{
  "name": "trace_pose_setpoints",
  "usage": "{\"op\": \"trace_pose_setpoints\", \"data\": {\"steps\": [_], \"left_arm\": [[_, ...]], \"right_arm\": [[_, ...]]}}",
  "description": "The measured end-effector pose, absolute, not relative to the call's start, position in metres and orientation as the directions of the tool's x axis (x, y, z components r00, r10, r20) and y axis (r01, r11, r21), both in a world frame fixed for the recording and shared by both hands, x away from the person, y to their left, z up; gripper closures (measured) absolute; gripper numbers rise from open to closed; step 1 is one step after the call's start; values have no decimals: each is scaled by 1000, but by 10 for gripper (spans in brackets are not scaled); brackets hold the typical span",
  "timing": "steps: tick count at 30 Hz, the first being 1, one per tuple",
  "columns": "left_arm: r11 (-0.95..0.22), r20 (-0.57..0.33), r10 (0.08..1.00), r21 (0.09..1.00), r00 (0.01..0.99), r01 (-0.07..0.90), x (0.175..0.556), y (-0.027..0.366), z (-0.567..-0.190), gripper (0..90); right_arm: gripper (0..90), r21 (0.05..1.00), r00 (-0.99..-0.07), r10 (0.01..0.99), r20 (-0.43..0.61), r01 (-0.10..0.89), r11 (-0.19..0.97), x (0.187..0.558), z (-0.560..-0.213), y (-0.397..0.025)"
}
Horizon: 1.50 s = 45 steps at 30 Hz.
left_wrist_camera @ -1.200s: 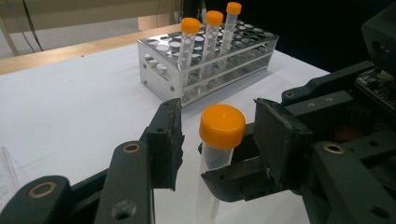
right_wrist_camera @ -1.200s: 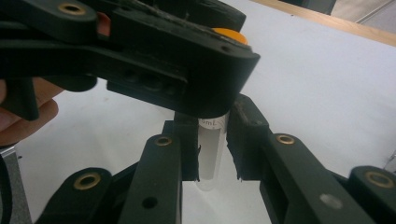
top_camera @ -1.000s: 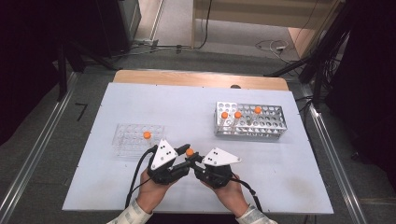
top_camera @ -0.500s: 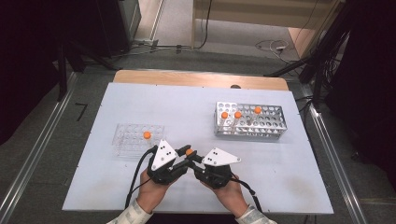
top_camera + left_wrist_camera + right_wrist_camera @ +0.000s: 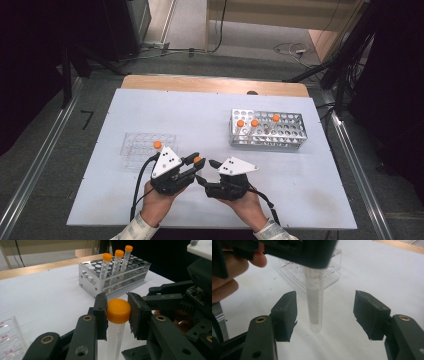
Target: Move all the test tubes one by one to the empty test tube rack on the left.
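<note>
My left gripper is clamped on the orange cap of a clear tube, holding it upright above the table. My right gripper gapes wide, jaws flanking the tube's lower end without touching.

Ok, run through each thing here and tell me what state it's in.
Left hand-held gripper: shut on the tube's orange cap.
Right hand-held gripper: open, jaws either side of the tube, not touching.
Held tube: upright, capped.
Metal rack: three capped tubes standing.
Clear rack: one capped tube.
</note>
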<state>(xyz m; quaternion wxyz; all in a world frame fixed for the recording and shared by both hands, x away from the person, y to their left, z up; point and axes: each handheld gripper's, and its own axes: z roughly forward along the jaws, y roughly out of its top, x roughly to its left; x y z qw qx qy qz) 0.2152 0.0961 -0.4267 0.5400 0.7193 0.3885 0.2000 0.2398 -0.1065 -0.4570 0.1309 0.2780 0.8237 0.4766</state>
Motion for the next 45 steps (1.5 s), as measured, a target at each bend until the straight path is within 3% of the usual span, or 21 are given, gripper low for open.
{"op": "trace_pose_setpoints", "data": {"steps": [13,23,36,45], "left_arm": [[-22,-181,821,938,542,347,214,151,-399,697],[10,-168,872,945,460,327,209,188,-382,697],[-3,-108,933,952,344,306,221,204,-386,697],[-23,-70,947,959,313,284,230,201,-394,697]], "right_arm": [[316,858,-799,599,53,344,382,242,-456,-113],[318,857,-791,609,57,351,376,244,-455,-117],[319,854,-788,614,56,356,380,246,-457,-117],[319,855,-787,614,58,358,377,246,-457,-117]]}}
